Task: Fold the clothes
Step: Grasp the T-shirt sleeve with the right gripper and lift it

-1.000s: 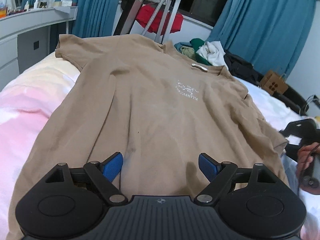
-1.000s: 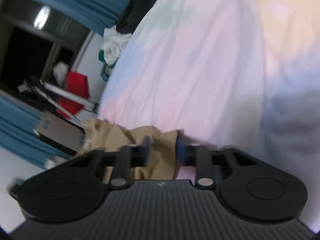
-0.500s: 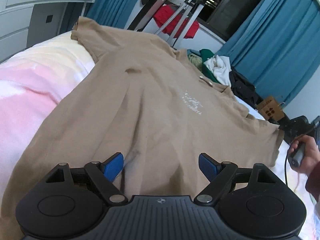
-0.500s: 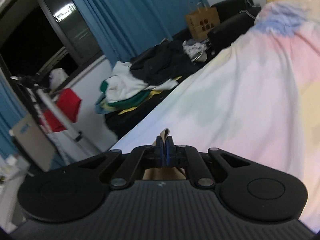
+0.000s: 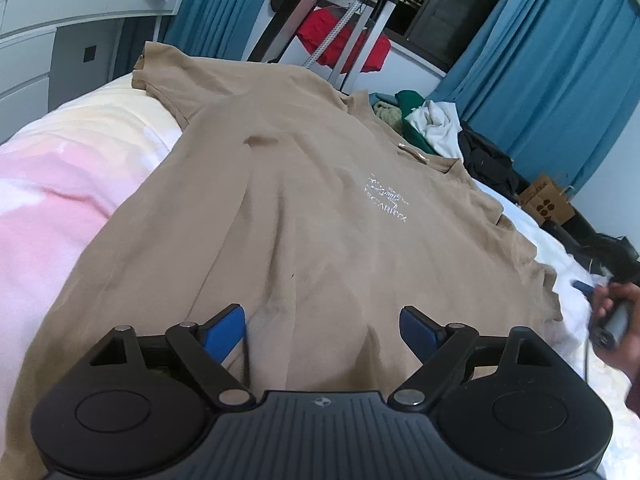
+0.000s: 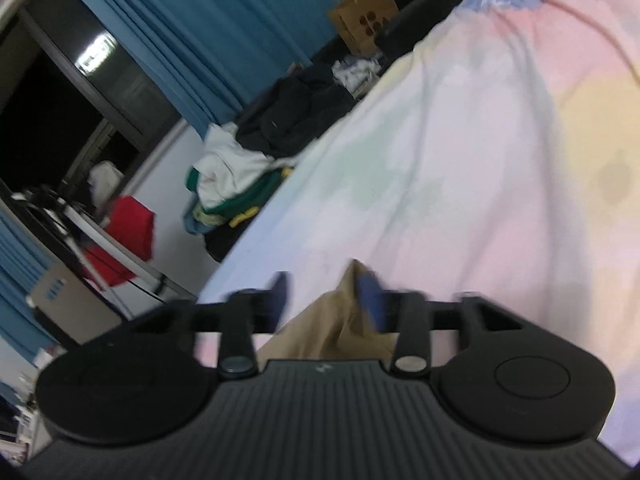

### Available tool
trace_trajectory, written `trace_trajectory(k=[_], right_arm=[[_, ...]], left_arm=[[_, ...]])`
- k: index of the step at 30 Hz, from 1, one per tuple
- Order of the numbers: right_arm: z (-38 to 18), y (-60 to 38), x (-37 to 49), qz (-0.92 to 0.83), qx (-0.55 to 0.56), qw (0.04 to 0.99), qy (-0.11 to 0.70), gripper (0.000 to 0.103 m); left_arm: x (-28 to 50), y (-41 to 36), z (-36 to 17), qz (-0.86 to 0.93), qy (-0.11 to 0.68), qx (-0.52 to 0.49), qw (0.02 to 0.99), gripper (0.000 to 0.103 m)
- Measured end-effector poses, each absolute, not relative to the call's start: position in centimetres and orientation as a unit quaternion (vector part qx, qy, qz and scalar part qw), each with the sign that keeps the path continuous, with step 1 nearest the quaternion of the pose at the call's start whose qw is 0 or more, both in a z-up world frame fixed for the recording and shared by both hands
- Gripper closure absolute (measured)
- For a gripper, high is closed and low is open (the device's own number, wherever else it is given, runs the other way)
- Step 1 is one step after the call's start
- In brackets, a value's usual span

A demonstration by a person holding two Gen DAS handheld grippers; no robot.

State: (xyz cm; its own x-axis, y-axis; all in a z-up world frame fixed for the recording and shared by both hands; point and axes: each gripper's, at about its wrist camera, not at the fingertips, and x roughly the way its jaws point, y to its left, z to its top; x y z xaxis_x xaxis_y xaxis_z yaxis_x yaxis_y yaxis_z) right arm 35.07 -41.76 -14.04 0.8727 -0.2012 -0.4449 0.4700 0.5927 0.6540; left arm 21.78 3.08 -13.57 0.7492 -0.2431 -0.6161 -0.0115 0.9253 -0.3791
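Note:
A tan t-shirt (image 5: 320, 220) with a small white chest print lies spread face up on the pastel bedsheet (image 5: 60, 184). My left gripper (image 5: 322, 324) hovers open just above the shirt's lower part, with nothing between its blue pads. In the right wrist view my right gripper (image 6: 326, 298) is open, and the tan sleeve edge (image 6: 332, 328) sticks up between its fingers, close to the right pad. The frame is motion-blurred. A person's hand (image 5: 616, 304) holding that gripper shows at the shirt's right sleeve in the left wrist view.
A pile of clothes (image 5: 432, 120) lies past the bed's far edge, beside a brown paper bag (image 5: 548, 204). A drying rack with a red garment (image 5: 344, 44) stands behind the shirt. A white desk (image 5: 60, 20) is at the left, and blue curtains (image 5: 540, 60) hang behind.
My right gripper was shut on the sleeve edge half a second ago; its fingers have now spread apart. The left gripper stays open over the shirt and has shifted slightly.

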Motion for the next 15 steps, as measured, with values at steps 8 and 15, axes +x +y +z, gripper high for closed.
trace_trajectory(k=[8, 15], right_arm=[[-17.4, -39.5, 32.2, -0.147, 0.461, 0.855, 0.185, 0.038], [-20.4, -38.2, 30.7, -0.113, 0.494, 0.836, 0.208, 0.062]], left_arm=[[19.6, 3.4, -12.5, -0.049, 0.345, -0.177, 0.92, 0.017], [19.1, 3.4, -12.7, -0.027, 0.335, -0.157, 0.929, 0.017]])
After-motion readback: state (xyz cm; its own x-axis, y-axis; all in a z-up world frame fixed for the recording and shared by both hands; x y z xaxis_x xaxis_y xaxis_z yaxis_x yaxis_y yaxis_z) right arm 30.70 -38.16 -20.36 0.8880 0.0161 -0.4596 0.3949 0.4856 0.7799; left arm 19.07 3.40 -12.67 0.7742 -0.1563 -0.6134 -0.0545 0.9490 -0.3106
